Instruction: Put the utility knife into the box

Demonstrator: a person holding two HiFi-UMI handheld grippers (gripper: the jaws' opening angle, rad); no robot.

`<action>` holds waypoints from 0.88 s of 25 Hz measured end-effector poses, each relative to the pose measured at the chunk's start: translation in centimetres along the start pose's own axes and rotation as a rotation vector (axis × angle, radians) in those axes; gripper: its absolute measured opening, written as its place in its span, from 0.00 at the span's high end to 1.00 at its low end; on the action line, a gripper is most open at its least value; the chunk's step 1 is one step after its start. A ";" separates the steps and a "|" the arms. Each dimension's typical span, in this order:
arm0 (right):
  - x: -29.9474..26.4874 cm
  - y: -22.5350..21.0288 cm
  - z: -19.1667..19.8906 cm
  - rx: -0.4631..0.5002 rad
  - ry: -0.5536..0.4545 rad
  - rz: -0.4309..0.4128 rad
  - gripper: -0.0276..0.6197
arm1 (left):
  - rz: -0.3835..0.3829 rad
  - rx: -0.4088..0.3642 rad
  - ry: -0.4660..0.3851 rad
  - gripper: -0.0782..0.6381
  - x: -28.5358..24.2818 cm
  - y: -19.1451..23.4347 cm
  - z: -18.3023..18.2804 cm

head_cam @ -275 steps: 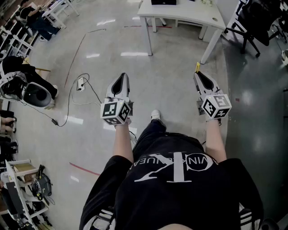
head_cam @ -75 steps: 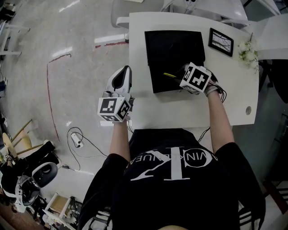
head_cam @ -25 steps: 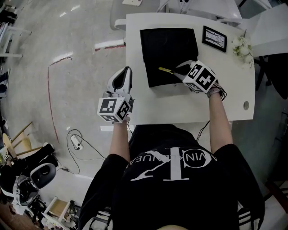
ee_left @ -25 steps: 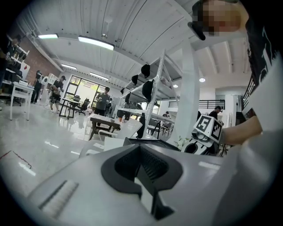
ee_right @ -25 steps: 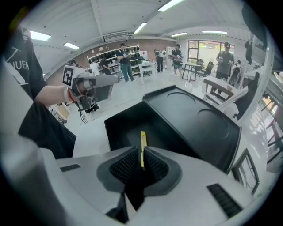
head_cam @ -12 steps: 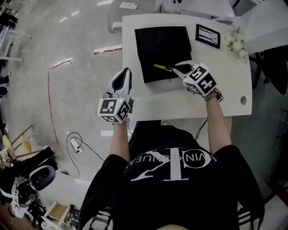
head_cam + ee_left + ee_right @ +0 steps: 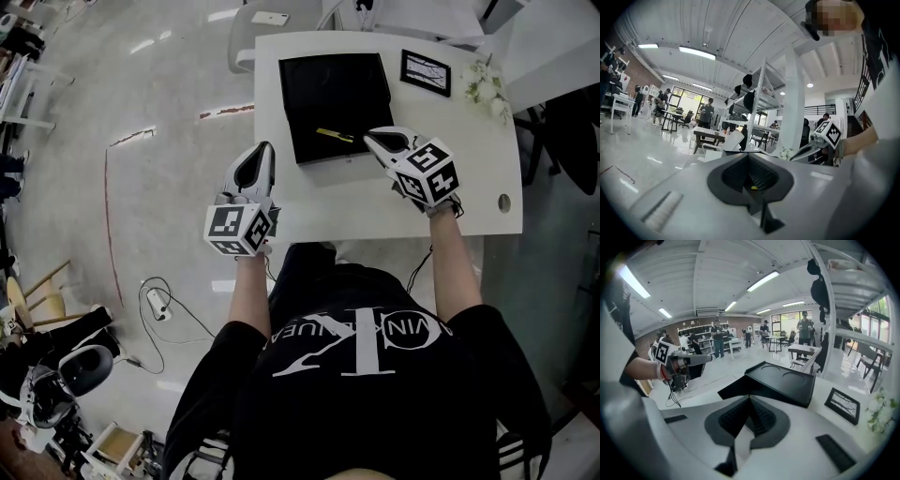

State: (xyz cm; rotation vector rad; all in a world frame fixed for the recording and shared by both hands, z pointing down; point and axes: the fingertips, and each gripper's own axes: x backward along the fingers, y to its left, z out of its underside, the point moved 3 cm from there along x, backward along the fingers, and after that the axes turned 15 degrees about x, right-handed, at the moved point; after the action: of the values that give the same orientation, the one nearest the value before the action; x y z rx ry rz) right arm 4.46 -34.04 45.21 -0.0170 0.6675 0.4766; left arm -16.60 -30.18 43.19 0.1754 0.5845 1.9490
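Note:
The yellow utility knife (image 7: 333, 135) lies slantwise on the floor of the black box (image 7: 323, 84), near the box's front edge, with nothing touching it. My right gripper (image 7: 367, 138) hovers over the white table (image 7: 469, 150) just right of the box's front corner, jaws together and empty, a short gap from the knife. In the right gripper view the box (image 7: 787, 380) is ahead of the shut jaws and the knife is hidden. My left gripper (image 7: 263, 147) is shut and empty, held off the table's left edge above the floor.
A framed picture (image 7: 426, 72) and a small bunch of white flowers (image 7: 483, 84) stand at the table's far right. A white chair (image 7: 246, 42) is beyond the far left corner. Cables and a power strip (image 7: 157, 298) lie on the floor at the left.
The knife was at the right gripper's tip over the box; now it lies free in the box and the right gripper has drawn back to the right. The left gripper has stayed put.

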 end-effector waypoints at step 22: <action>7.2 2.0 0.0 -0.020 -0.222 0.189 0.94 | -0.028 -0.052 -0.057 0.88 4.7 -4.4 0.3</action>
State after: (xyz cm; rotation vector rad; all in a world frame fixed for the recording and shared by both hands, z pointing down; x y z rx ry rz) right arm 8.53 -29.27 41.15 0.0797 0.4478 0.6573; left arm -14.93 -24.45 40.73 0.1893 0.4960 1.9238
